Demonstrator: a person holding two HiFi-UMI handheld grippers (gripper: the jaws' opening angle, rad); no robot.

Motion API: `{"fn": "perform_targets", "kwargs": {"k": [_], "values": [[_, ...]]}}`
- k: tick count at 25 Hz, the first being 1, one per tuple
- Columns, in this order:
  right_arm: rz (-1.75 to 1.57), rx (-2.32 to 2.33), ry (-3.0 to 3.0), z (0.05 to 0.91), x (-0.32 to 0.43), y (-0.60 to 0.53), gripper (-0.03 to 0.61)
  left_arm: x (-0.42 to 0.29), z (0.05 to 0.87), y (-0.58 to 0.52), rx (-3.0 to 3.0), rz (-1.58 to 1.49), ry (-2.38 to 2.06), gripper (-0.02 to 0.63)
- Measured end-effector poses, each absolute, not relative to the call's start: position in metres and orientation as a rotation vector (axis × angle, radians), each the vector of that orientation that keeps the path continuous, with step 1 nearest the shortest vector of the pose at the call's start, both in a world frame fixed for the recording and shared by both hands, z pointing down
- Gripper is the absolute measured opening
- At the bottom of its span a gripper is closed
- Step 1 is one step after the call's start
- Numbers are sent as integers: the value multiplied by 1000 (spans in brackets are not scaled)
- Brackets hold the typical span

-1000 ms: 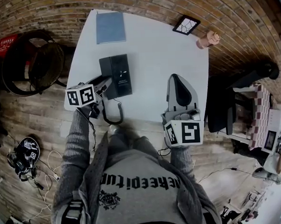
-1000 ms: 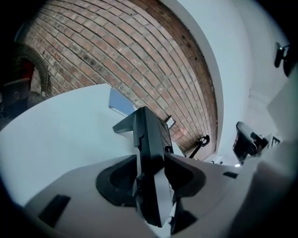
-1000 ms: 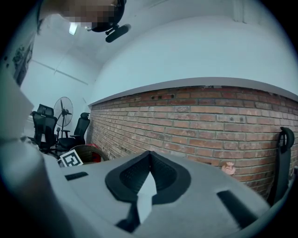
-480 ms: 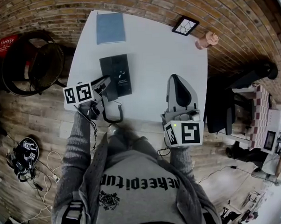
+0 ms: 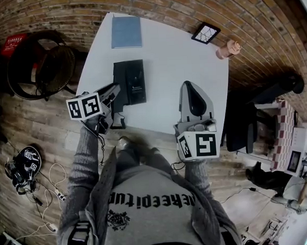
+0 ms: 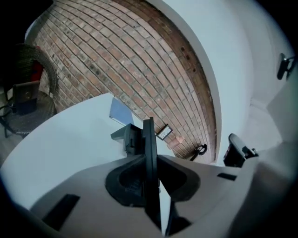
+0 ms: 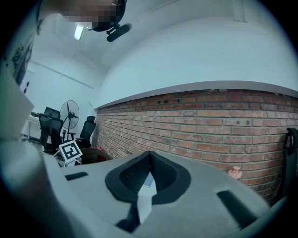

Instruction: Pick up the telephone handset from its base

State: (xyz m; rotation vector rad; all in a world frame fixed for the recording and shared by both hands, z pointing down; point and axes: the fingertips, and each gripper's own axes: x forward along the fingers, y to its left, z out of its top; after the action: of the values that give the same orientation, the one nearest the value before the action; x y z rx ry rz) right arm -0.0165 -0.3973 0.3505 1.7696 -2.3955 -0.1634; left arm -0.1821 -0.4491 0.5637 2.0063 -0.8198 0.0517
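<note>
Handset (image 6: 149, 153) black, slim, edge-on; base (image 5: 135, 79) black, boxy

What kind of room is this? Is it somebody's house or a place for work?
Most likely a workplace, an office or studio rather than a home: a desk telephone on a white table, black office chairs, a standing fan and a bare brick wall.

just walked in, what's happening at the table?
A person works two handheld tools at a white table. The left tool has just been closing and now clamps the black telephone handset at its base. The right tool hangs shut and empty over the table's near right side.
</note>
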Motion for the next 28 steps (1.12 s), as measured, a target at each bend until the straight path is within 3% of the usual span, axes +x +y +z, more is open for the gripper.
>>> {"fn": "perform_targets", "kwargs": {"k": [28], "values": [[-273,1531,-2677,307,-20,-326,3,-223,379,-332,2247,-227,-1465,71]]}}
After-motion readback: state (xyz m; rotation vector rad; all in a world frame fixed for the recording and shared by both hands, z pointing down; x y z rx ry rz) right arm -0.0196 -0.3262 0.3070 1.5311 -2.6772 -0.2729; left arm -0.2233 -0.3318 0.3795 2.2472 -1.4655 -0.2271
